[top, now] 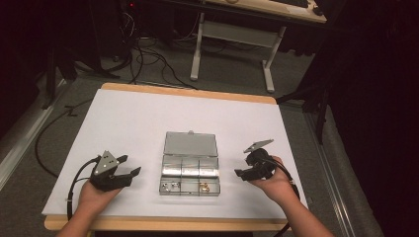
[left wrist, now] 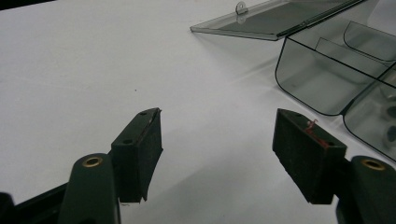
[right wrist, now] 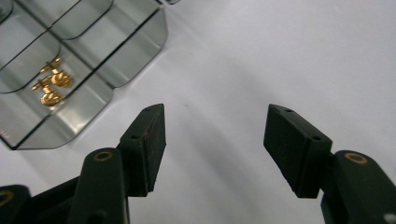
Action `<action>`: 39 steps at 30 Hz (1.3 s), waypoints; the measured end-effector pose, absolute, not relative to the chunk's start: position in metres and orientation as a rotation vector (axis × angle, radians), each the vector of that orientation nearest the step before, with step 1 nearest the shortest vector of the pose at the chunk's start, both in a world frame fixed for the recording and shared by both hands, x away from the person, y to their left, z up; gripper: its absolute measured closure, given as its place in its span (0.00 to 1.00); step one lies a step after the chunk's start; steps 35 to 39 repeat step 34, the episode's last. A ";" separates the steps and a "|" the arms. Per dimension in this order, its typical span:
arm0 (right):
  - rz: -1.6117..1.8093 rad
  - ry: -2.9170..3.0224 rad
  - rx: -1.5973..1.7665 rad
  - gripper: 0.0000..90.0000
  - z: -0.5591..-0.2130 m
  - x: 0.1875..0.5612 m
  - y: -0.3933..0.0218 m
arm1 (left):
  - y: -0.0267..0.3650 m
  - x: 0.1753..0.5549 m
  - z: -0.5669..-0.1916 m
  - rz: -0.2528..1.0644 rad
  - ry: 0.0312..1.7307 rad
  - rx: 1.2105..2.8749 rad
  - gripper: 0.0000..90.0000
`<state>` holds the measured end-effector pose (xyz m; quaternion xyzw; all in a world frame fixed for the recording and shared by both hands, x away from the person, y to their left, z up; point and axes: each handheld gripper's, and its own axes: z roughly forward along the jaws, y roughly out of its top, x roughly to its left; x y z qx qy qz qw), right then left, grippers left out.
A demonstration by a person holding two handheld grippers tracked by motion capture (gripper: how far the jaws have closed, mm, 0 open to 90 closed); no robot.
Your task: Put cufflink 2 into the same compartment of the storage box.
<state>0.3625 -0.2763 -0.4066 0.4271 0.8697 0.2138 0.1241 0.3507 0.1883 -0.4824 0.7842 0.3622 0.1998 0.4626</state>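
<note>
White sheet over a wooden table (top: 148, 118), dark room behind, cables on the grey floor and a second desk (top: 267, 7) at the back. Centre stage, a clear plastic box (top: 189, 174) sits on the sheet with its lid (top: 190, 144) thrown flat open toward the far side. Six compartments, two rows of three. Front left cell holds small silver pieces (top: 170, 186), front right cell holds gold pieces (top: 204, 187); the back row looks bare, though glare makes that hard to call.

Left gripper (top: 129, 166) rests on the sheet left of the box, well apart from it, jaws spread wide and nothing between them. Its own camera looks across bare white paper, with the box's rounded near corner (left wrist: 327, 70) and the open lid (left wrist: 271, 21) off to the right.

Right gripper (top: 241, 172) sits just right of the box, tips pointing toward it, near the side wall but not touching. Jaws wide apart here too, only paper between the pads. From its camera the gold pieces (right wrist: 50, 84) show clearly through the clear wall, up to the left, lying in their cell. Both hands (top: 94, 195) stay low on the sheet.
</note>
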 end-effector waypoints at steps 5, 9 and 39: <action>0.728 2.436 1.285 0.42 -0.415 0.359 -0.290 | 0.188 0.350 -0.482 0.492 0.886 1.932 0.37; 0.828 2.337 1.309 0.38 -0.425 0.354 -0.299 | 0.188 0.350 -0.482 0.494 0.888 1.932 0.37; 1.014 2.045 1.357 0.27 -0.458 0.326 -0.339 | 0.187 0.351 -0.483 0.500 0.909 1.939 0.35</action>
